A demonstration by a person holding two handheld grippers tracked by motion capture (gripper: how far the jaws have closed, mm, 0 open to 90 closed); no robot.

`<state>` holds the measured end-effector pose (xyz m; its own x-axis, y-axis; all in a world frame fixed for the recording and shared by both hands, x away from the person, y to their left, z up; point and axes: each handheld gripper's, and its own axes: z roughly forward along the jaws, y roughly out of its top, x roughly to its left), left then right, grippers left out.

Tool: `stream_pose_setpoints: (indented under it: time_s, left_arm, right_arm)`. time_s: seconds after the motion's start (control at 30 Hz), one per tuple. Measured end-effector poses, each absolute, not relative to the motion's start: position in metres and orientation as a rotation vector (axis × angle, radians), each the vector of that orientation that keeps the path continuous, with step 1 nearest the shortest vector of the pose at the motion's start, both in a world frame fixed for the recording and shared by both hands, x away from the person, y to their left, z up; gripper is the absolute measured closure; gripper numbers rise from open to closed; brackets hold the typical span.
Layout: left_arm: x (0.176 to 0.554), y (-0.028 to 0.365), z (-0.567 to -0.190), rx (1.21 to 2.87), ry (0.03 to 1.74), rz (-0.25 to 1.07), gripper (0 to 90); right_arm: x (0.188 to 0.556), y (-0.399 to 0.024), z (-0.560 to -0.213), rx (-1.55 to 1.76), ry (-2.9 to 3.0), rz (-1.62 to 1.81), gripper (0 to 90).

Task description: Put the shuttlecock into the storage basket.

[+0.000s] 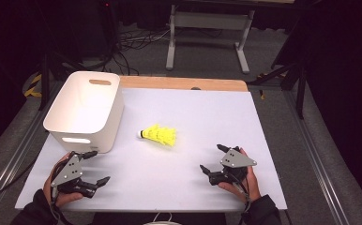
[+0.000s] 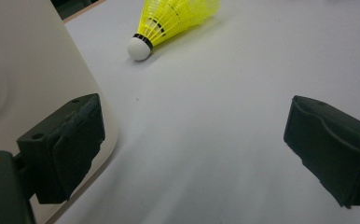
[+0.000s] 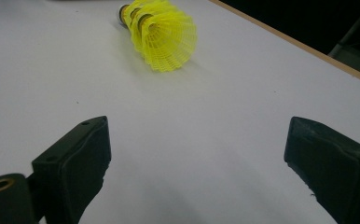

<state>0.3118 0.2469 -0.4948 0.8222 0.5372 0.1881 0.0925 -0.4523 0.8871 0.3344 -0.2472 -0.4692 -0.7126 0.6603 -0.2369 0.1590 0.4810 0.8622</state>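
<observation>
A yellow shuttlecock (image 1: 159, 135) with a white cork tip lies on its side mid-table, its tip pointing left toward the white bin (image 1: 86, 110). In the left gripper view the shuttlecock (image 2: 173, 21) lies ahead, cork end nearest. In the right gripper view the shuttlecock (image 3: 162, 33) shows its open skirt. My left gripper (image 1: 94, 167) rests near the table's front left, open and holding nothing, just in front of the bin. My right gripper (image 1: 212, 158) rests at the front right, open and holding nothing, a hand's width from the shuttlecock.
The white bin (image 2: 33, 70) with handle cut-outs stands at the table's left, close beside my left jaw. A wooden table edge (image 1: 184, 83) runs along the back. Beyond it a metal desk frame (image 1: 207, 33) and cables lie on the floor.
</observation>
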Motion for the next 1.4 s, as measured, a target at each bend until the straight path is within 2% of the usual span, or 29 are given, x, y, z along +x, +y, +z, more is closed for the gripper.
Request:
stream_pose_setpoints:
  time_s: [0.23,0.47,0.83,1.07,1.4]
  left_arm:
    - [0.312,0.244,-0.494,2.002,0.47,0.565,5.8]
    - [0.313,0.244,-0.494,2.006,0.471,0.561,5.9]
    - [0.311,0.246,-0.495,2.009,0.473,0.555,5.8]
    - [0.311,0.247,-0.495,2.012,0.471,0.562,5.9]
    - [0.311,0.246,-0.496,2.015,0.472,0.556,6.1]
  right_arm:
    - [0.343,-0.239,-0.468,0.694,2.218,1.218,8.6]
    - [0.355,-0.223,-0.466,0.689,2.279,1.268,13.8]
    - [0.383,-0.169,-0.469,0.643,2.436,1.234,16.4]
    - [0.396,-0.153,-0.475,0.636,2.49,1.209,16.5]
    - [0.417,-0.125,-0.478,0.663,2.523,1.215,21.9]
